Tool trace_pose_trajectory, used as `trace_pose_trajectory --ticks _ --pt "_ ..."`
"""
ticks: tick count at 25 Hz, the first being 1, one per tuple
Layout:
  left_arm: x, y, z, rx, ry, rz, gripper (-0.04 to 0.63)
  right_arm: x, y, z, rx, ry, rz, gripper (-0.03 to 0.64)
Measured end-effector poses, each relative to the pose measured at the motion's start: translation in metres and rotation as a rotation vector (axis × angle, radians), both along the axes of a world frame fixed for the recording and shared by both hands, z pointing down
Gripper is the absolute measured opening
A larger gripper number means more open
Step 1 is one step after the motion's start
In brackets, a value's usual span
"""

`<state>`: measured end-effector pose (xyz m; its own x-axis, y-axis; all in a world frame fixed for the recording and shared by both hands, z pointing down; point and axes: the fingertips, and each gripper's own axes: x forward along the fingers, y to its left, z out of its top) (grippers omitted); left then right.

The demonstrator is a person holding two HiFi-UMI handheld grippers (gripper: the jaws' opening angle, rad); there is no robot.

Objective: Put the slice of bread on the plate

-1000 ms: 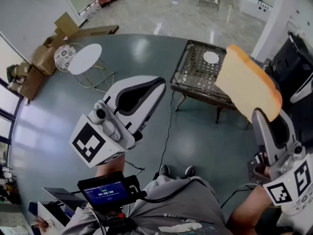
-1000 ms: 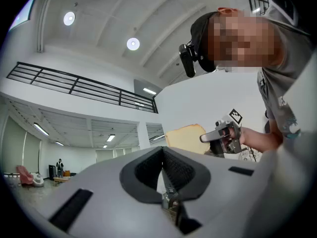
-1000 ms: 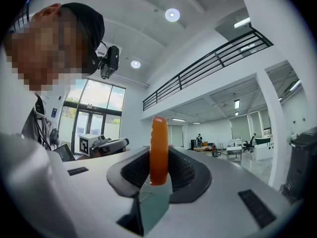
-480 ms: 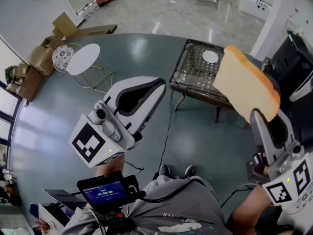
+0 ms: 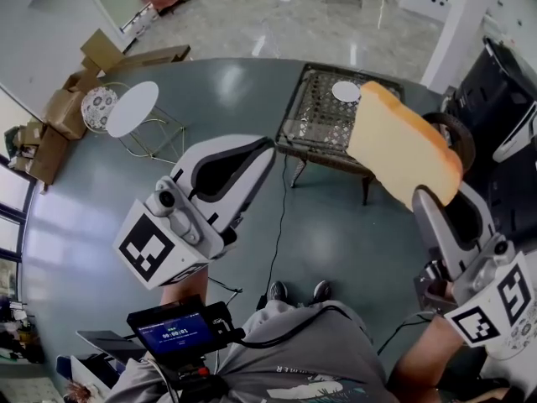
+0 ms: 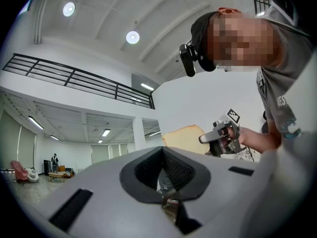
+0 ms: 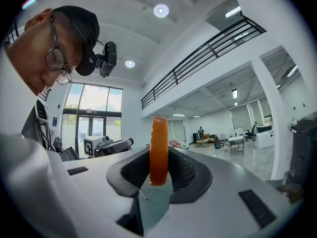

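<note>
Nearest in the head view, a small screen device (image 5: 179,332) sits at the person's waist, its lower part cut off by the bottom edge. Two shoe tips (image 5: 295,290) show just past the shirt hem.

The left gripper (image 5: 265,151) is held out at left. Its own view shows its jaws (image 6: 162,155) brought together with nothing between them. Only a thin slit of background shows past them, too small to read.

The right gripper (image 5: 430,201) is at right, with its marker cube running off the frame. Its jaws (image 7: 158,168) are clamped on the slice of bread (image 5: 404,154), which stands on edge in the air. That view shows only the slice's orange crust (image 7: 159,148), and the clamped end is hidden in the pads.

Farther off, a low wire-mesh table (image 5: 315,117) carries the small white plate (image 5: 344,91) at its far right corner. The bread's top corner sits right beside the plate and covers the table's right end. A round white side table (image 5: 132,109) and cardboard boxes (image 5: 80,78) lie far left.
</note>
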<state>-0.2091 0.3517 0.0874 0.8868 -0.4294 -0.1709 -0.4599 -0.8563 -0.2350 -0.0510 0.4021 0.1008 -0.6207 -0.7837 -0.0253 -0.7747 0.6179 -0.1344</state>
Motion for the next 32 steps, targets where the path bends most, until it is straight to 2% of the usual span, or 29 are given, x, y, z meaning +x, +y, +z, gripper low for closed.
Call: trace_pose_trajectory --ticks 4,9,11,21,32 --pt "0.000 0.000 0.001 -0.003 -0.002 0.001 0.008 0.000 0.000 -0.002 0.000 0.010 0.002 0.097" --pt "0.041 0.005 0.009 -0.004 0.003 -0.007 0.007 0.041 0.001 0.006 -0.001 0.016 -0.009 0.097" --pt "0.045 0.004 0.011 -0.006 0.005 -0.011 0.007 0.044 0.001 0.010 -0.008 0.017 -0.014 0.097" --pt "0.023 -0.034 0.009 -0.034 0.012 -0.003 0.006 0.020 -0.034 0.009 -0.032 0.018 -0.016 0.097" --pt "-0.001 -0.074 0.011 -0.019 0.029 0.075 0.006 -0.015 -0.069 0.010 -0.020 0.022 0.040 0.097"
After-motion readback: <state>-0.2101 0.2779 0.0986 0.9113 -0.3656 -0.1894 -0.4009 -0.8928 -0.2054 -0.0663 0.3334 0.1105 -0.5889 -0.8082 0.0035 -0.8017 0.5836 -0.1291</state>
